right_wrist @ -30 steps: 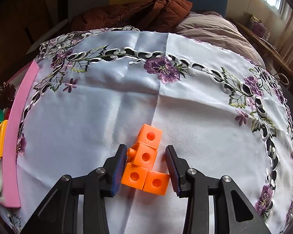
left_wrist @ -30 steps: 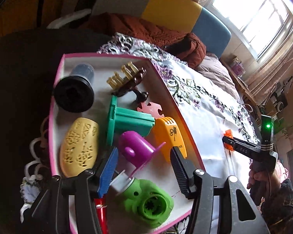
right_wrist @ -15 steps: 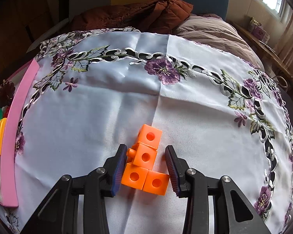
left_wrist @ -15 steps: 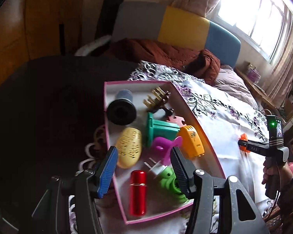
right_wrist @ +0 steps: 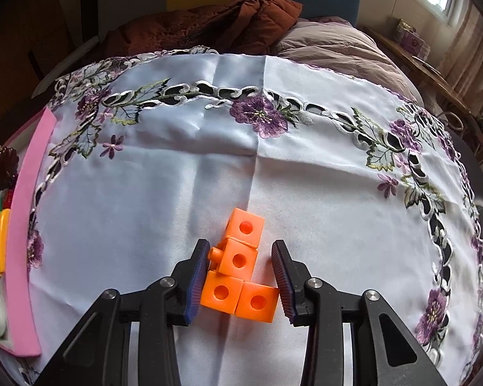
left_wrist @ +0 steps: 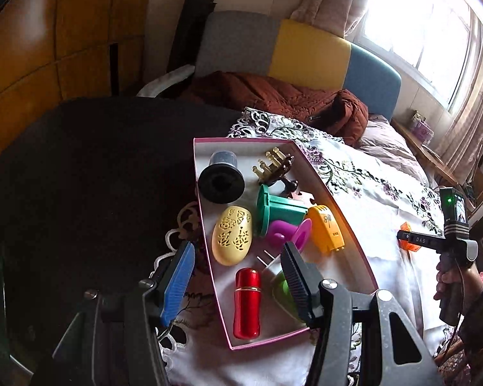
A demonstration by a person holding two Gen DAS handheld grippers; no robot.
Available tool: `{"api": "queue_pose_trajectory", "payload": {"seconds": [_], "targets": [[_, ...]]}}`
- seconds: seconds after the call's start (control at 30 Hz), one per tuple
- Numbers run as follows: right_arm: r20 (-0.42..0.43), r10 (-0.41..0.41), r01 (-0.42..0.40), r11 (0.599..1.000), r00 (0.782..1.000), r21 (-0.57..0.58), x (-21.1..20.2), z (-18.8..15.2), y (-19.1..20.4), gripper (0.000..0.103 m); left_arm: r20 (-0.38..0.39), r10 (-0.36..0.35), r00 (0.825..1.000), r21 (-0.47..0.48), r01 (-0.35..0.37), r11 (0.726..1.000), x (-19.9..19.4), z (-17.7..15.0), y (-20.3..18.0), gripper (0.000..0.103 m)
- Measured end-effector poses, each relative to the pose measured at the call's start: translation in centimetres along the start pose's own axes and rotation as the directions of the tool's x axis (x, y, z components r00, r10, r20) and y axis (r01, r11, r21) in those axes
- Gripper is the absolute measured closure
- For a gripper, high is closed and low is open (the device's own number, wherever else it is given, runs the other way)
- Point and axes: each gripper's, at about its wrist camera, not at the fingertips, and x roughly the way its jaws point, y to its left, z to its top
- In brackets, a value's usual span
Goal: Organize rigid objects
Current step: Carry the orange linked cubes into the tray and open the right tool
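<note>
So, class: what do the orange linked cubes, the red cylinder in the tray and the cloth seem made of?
Orange linked cubes: likely moulded plastic, matte, uniform colour.
Red cylinder: glossy, maybe metal or lacquered plastic; bright highlights.
Cloth: satin-like fabric, creased, embroidered flowers.

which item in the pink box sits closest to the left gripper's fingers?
The red cylinder, lying on its side at the near end of the pink box, just beyond the open left gripper. The yellow perforated oval and black spool lie farther back.
</note>
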Motion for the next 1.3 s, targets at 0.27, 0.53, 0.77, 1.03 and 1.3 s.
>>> {"api": "queue_pose_trajectory", "payload": {"seconds": [0.27, 0.53, 0.77, 1.03, 1.3], "targets": [[0.062, 0.066, -0.065, 0.998, 0.996, -0.023, -3.0, -0.4, 2.5, 0.063, -0.013, -0.002, 1.0, -0.016, 0.002, 1.0, 0.2, -0.4, 0.4, 0.047], [0.143, 0.272, -0.253, 0.957, 0.952, -0.139, -8.5, -0.7, 8.0, 0.064, -0.014, 0.022, 1.0, -0.046, -0.023, 0.999, 0.0, -0.9, 1.8, 0.047], [0.08, 0.439, -0.39, 0.858, 0.895, -0.334, -10.5, -2.3, 16.2, 0.064, -0.019, 0.055, 0.998, -0.082, -0.057, 0.995, -0.1, -1.0, 3.0, 0.044], [-0.006, 0.458, -0.421, 0.811, 0.889, -0.406, -7.9, -4.1, 21.3, 0.063, -0.017, 0.075, 0.997, -0.078, -0.076, 0.994, -0.1, -1.1, 3.3, 0.04], [-0.037, 0.405, -0.386, 0.837, 0.914, -0.387, -5.1, -4.8, 21.4, 0.063, -0.014, 0.106, 0.994, -0.046, -0.107, 0.993, 0.2, -1.3, 2.7, 0.04]]}}
